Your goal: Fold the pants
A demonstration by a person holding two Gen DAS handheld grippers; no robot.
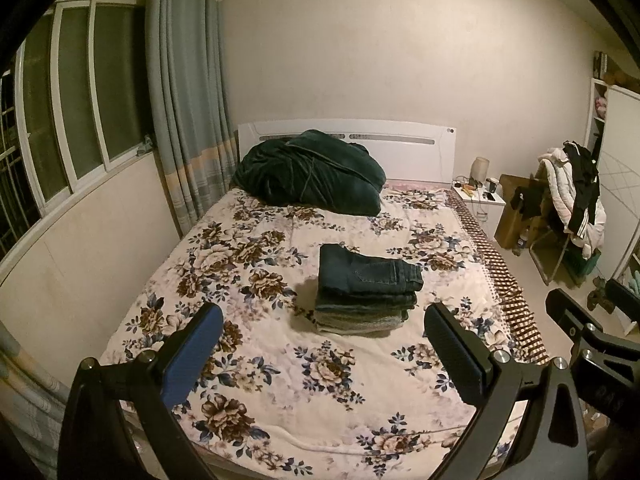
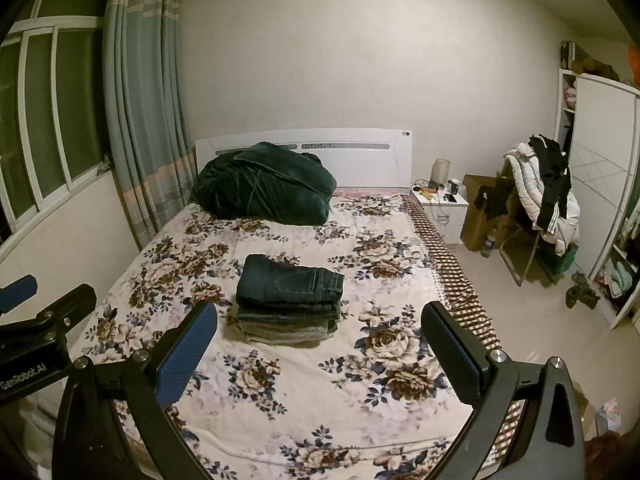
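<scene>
A stack of folded pants (image 1: 366, 290) (image 2: 290, 300) lies in the middle of the floral bedspread (image 1: 256, 392) (image 2: 312, 396), dark blue jeans on top and greyer pairs beneath. My left gripper (image 1: 324, 320) hangs open above the foot of the bed, well short of the stack, with nothing between its fingers. My right gripper (image 2: 320, 318) is open too, held at about the same height just to the right, empty. In the left wrist view a finger of the right gripper (image 1: 572, 316) shows at the right edge; in the right wrist view a finger of the left gripper (image 2: 60, 304) shows at the left.
A dark green bundled blanket (image 1: 310, 174) (image 2: 264, 186) rests against the white headboard (image 1: 400, 148). Curtains (image 1: 188, 92) and a window flank the left. Right of the bed stand a nightstand (image 2: 442, 204), a cardboard box, a chair heaped with clothes (image 2: 548, 200) and a wardrobe (image 2: 600, 160).
</scene>
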